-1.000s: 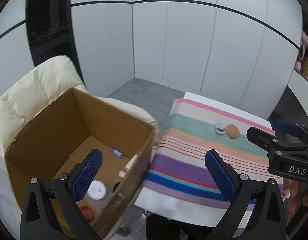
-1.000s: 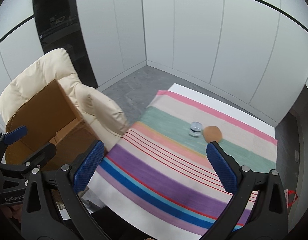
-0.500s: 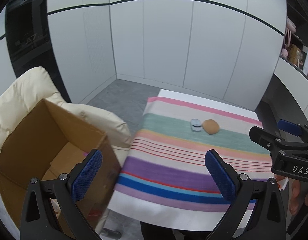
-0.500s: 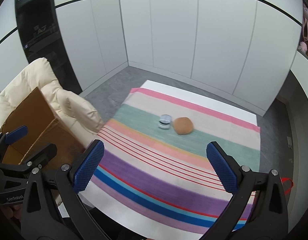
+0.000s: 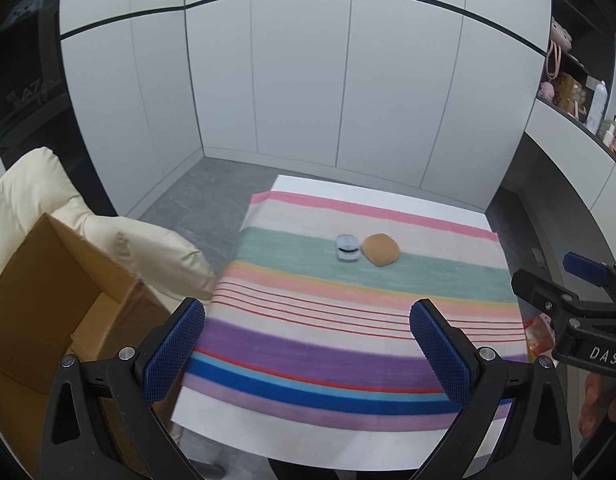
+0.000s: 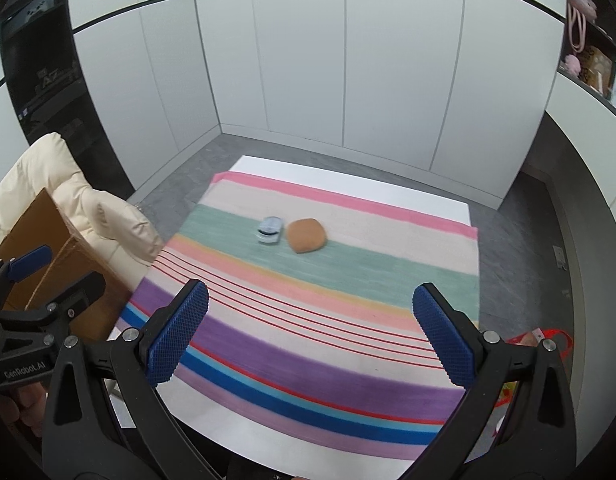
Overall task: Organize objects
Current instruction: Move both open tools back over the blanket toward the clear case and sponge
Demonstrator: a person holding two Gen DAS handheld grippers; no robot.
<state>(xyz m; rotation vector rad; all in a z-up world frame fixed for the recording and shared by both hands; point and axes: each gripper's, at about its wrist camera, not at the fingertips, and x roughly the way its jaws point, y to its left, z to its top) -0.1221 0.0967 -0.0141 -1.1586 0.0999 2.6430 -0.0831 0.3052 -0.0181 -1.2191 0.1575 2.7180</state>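
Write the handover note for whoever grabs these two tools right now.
Left tool: open, empty, above the striped cloth's near edge.
Right tool: open, empty, likewise.
Round tan bun-shaped object and small pale blue container sit side by side on the green stripe.
Open brown cardboard box rests on the cream padded chair, left.
Left to do, probably: box those two.

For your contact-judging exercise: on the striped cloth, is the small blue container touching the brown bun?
Cannot tell. In both wrist views the small blue container sits right beside the brown bun, but blur hides any contact or gap.
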